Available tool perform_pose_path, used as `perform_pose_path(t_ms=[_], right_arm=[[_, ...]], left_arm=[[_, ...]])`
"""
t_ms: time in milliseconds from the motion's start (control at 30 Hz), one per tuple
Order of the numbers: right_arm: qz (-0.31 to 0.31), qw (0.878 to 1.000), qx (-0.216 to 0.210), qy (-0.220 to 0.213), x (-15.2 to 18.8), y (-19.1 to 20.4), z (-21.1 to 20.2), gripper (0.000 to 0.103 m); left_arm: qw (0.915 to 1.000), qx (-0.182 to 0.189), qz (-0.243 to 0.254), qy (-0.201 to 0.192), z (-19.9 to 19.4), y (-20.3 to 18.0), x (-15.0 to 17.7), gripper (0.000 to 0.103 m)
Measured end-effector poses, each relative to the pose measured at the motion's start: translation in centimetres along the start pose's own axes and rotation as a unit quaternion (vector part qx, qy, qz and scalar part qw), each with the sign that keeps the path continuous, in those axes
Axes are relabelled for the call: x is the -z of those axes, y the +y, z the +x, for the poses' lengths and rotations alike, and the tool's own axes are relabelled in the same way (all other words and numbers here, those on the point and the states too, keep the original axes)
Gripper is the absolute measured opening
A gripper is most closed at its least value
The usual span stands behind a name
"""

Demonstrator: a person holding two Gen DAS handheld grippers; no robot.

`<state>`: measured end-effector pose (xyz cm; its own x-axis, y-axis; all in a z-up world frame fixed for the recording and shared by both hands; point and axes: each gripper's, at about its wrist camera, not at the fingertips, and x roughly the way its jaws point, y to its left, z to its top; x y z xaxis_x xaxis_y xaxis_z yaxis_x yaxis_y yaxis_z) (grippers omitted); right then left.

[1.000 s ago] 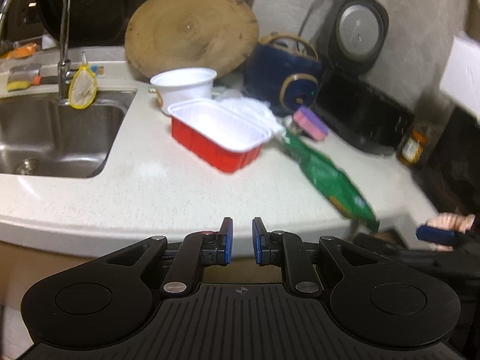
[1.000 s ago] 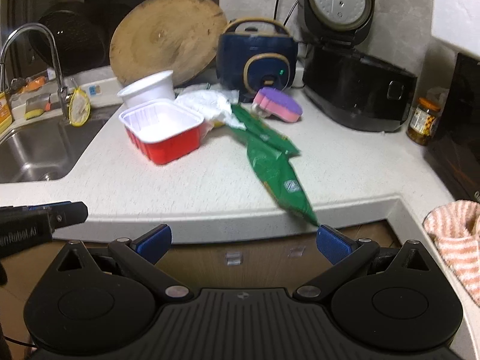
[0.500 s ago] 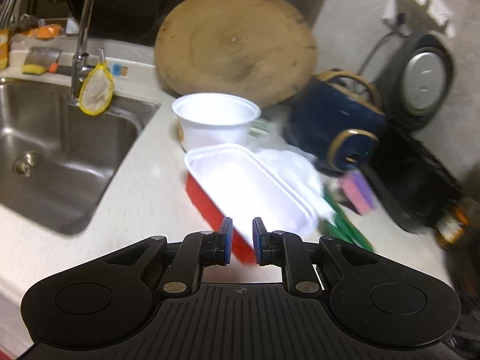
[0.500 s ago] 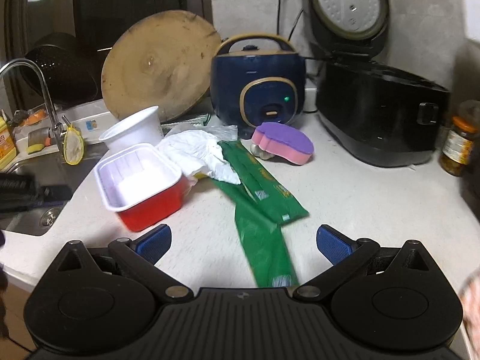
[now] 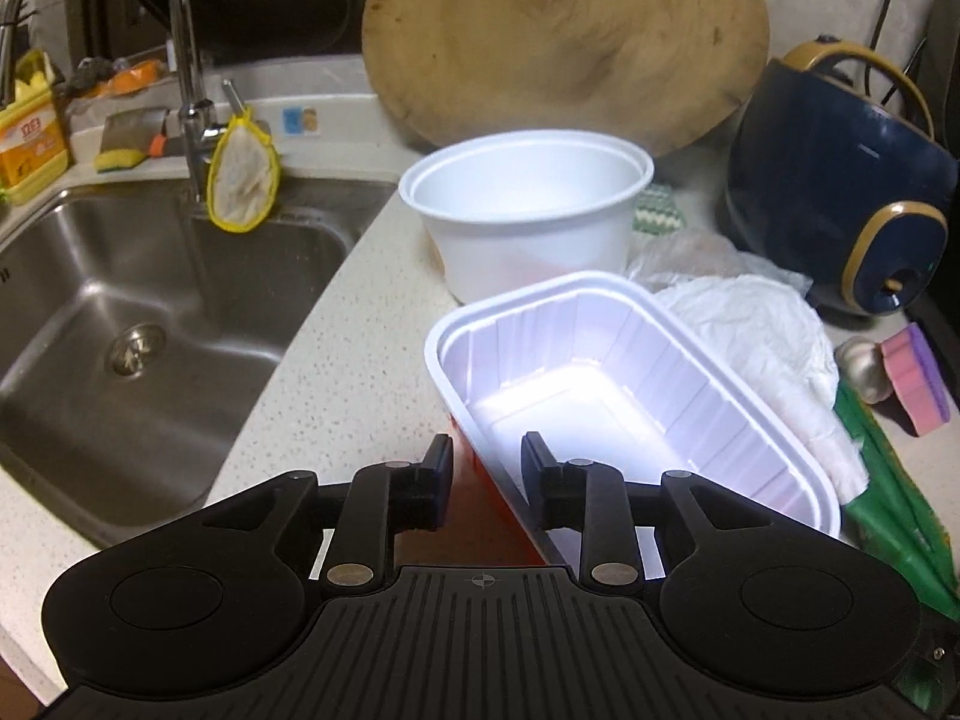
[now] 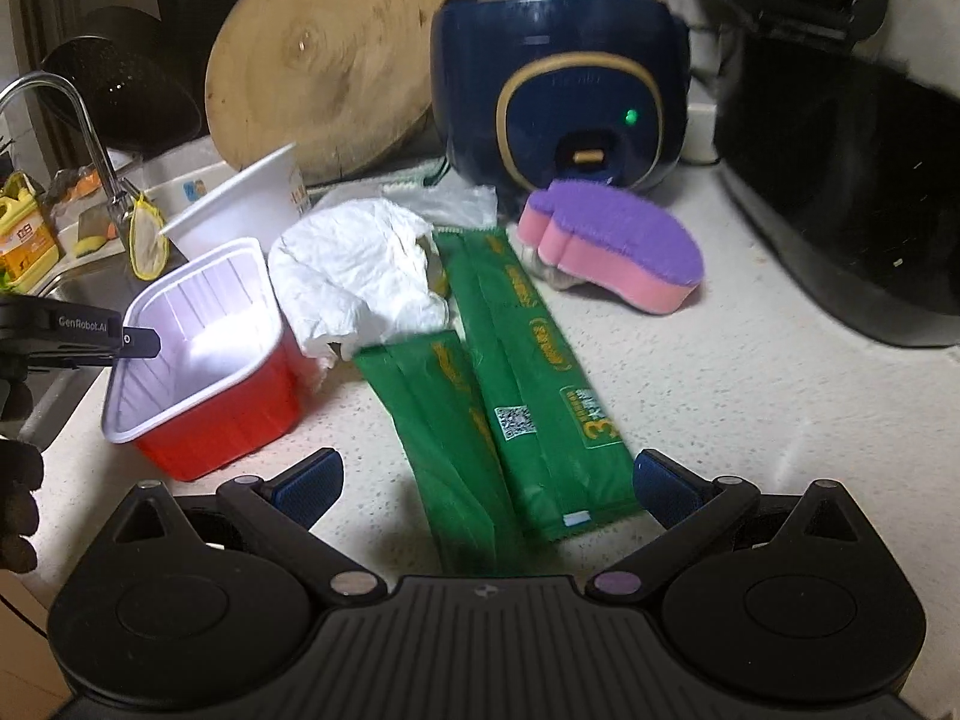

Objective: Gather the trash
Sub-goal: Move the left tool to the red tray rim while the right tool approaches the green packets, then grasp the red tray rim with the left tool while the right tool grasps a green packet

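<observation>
In the left wrist view we see the left gripper (image 5: 486, 474) low over the speckled counter (image 5: 336, 372); its jaws are opening, and the near rim of the red tray (image 5: 630, 384) (white inside, red outside) sits between the fingers, though the pads do not press on it. Just behind the tray stands a white bowl (image 5: 528, 210); beside the tray on the right lies a crumpled white bag (image 5: 762, 330), and past that a strip of green wrapper (image 5: 894, 480) shows at the frame edge. A steel sink (image 5: 150, 312) fills the left side, with a tap (image 5: 186, 60) above it; a round wooden board (image 5: 564, 30) leans at the back, next to a navy cooker (image 5: 840, 180); a pink and purple sponge (image 5: 915, 378) lies on the far right.

In the right wrist view we find the right gripper (image 6: 486, 480) with its fingers spread wide and nothing clamped; the near ends of two green wrappers (image 6: 516, 396) lie on the counter (image 6: 750, 390) between the fingertips (whether the pads touch them we cannot tell). The white bag (image 6: 354, 282) rests on the far ends of the wrappers; the red tray (image 6: 204, 372) is to its left, touching it, with the left gripper's tip (image 6: 138, 339) at its rim; the sponge (image 6: 618, 246) sits in front of the navy cooker (image 6: 558, 72); a black appliance (image 6: 852, 180) stands on the right.
</observation>
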<state>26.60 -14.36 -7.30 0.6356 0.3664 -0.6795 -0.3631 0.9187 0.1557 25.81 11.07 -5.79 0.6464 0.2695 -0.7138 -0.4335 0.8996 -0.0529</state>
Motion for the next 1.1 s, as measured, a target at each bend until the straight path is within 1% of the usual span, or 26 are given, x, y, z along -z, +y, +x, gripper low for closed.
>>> perform_pose_path(t_ms=[33, 100, 167, 267, 400, 500, 600, 700, 800, 867, 900, 967, 1100], right_arm=[[0.007, 1.0, -0.004, 0.008, 0.0, -0.4, 0.3, 0.103], [0.02, 0.999, -0.005, 0.026, -0.1, -1.0, 1.1, 0.103], [0.024, 0.999, -0.005, 0.031, -0.1, -1.3, 1.4, 0.103], [0.022, 0.999, -0.007, 0.036, -0.2, -1.5, 1.5, 0.103], [0.03, 0.999, -0.011, 0.03, -0.2, -2.0, 1.5, 0.103], [0.029, 0.999, -0.004, 0.024, -0.2, -1.9, 1.5, 0.103], [0.025, 0.999, 0.003, 0.028, -0.3, -1.6, 1.6, 0.103], [0.004, 0.999, 0.014, 0.037, -0.3, -0.9, 1.7, 0.103], [-0.04, 0.998, 0.012, 0.044, -0.1, -0.2, 1.8, 0.103], [-0.043, 0.998, 0.007, 0.043, -0.2, -0.4, 1.6, 0.101], [-0.044, 0.998, 0.01, 0.043, -0.3, -0.6, 1.5, 0.097], [-0.045, 0.998, 0.025, 0.039, -0.6, -1.1, 1.3, 0.093], [-0.033, 0.997, 0.057, 0.026, -1.2, -2.4, 0.8, 0.093]], left_arm=[[1.0, 0.004, -0.005, 0.003, 0.1, 0.0, 0.0, 0.028], [0.9997, 0.018, -0.014, 0.008, 0.5, 0.0, 0.1, 0.027], [0.9989, 0.039, -0.016, 0.022, 0.9, 0.0, 0.4, 0.028], [0.9984, 0.046, -0.011, 0.031, 1.0, -0.1, 1.0, 0.028], [0.9983, 0.041, 0.004, 0.041, 1.3, -0.7, 1.0, 0.027], [0.9984, 0.03, 0.016, 0.046, 1.7, -1.3, 0.6, 0.026], [0.9982, 0.028, 0.02, 0.049, 1.8, -2.0, 0.5, 0.025], [0.9982, 0.027, 0.024, 0.048, 1.6, -2.5, 0.9, 0.025], [0.9979, 0.026, 0.036, 0.048, 1.2, -2.9, 1.4, 0.025], [0.997, 0.032, 0.047, 0.053, 0.8, -2.9, 1.7, 0.023], [0.9965, 0.035, 0.052, 0.056, 0.7, -2.9, 1.9, 0.022], [0.9955, 0.036, 0.062, 0.062, 0.2, -2.6, 2.3, 0.018], [0.994, 0.029, 0.073, 0.075, -0.5, -1.5, 3.2, 0.018]])
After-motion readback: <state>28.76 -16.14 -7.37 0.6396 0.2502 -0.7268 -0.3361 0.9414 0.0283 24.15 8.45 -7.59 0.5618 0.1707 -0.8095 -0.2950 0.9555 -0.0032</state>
